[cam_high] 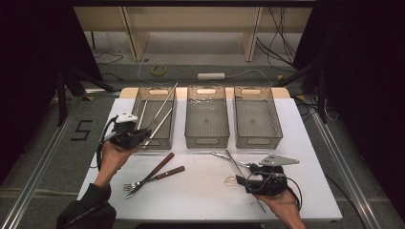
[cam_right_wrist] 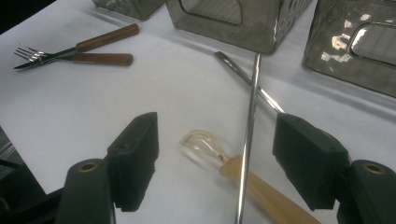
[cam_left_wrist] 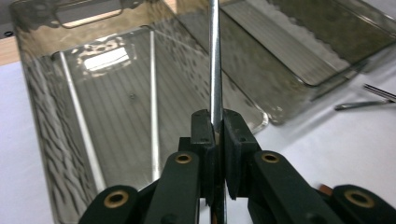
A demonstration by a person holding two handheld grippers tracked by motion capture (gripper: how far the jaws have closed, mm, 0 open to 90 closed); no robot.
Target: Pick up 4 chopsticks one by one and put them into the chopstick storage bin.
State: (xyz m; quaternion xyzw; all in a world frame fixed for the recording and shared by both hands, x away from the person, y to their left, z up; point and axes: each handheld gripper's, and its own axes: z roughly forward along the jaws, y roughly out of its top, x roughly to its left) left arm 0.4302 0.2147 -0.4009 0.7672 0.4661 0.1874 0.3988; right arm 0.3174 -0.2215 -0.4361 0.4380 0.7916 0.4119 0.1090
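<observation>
Left tongs [cam_left_wrist: 216, 135] clenched on a metal rod [cam_left_wrist: 215, 56] standing over the left bin [cam_left_wrist: 42, 107]; right tongs [cam_right_wrist: 215, 154] released, straddling a clear spoon [cam_right_wrist: 205, 144] on the bench [cam_right_wrist: 93, 107].

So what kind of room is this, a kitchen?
Probably not: more likely a lab or workshop set up for recording. Cables trail over the bare floor, dark curtains hang at the sides, and the white table holds sorting bins.
</observation>
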